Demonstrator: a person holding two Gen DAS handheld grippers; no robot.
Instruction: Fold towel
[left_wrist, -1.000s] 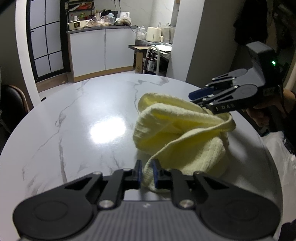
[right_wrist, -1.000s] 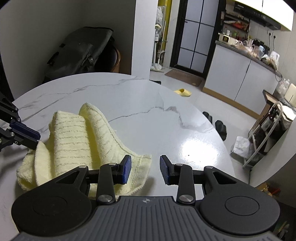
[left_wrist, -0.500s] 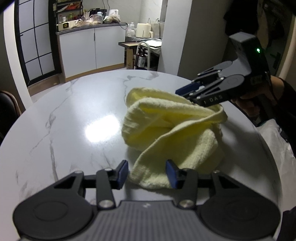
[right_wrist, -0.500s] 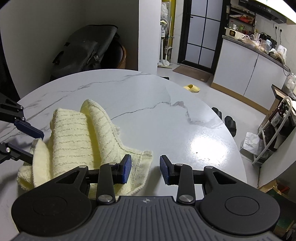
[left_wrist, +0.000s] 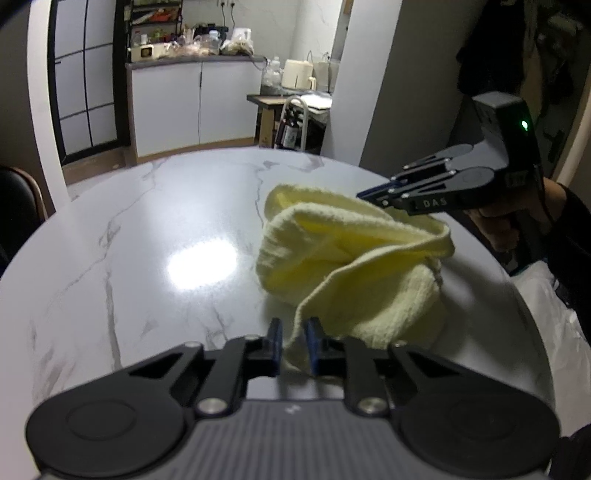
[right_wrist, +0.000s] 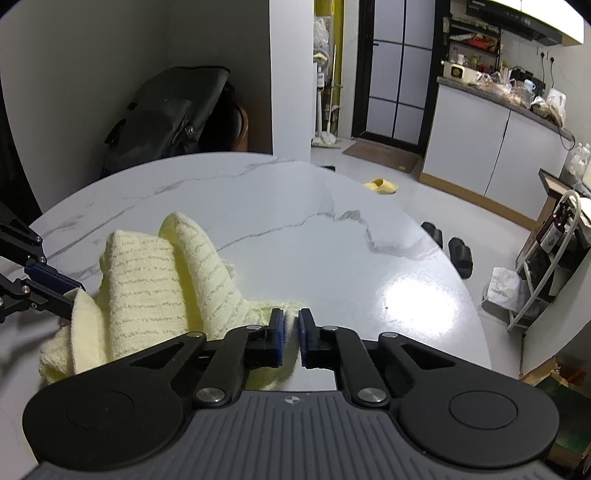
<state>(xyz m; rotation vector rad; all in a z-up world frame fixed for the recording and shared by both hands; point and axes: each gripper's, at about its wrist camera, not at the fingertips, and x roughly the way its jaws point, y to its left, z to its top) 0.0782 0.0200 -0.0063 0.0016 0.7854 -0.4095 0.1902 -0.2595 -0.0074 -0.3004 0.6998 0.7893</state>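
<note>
A crumpled pale yellow towel (left_wrist: 351, 258) (right_wrist: 147, 288) lies on the round white marble table (left_wrist: 147, 240) (right_wrist: 332, 206). My left gripper (left_wrist: 293, 343) is closing, and its blue pads pinch the towel's near edge. From the right wrist view the left gripper (right_wrist: 66, 291) sits at the towel's left end. My right gripper (right_wrist: 290, 339) is closing too, with the towel's fringed corner between its pads. In the left wrist view the right gripper (left_wrist: 371, 194) reaches in from the right over the towel's far edge, held by a person's hand (left_wrist: 498, 225).
The table edge curves close behind both grippers. A chair with a black bag (right_wrist: 173, 118) stands past the far rim. White kitchen cabinets (left_wrist: 177, 107), a bottle rack (right_wrist: 554, 236), a yellow slipper (right_wrist: 380, 184) and black slippers (right_wrist: 458, 251) are beyond the table.
The left jaws opened, shifted along the towel's near edge, then shut on it again. The right jaws, open beside the towel corner, have closed on it. Neither hand has moved much.
</note>
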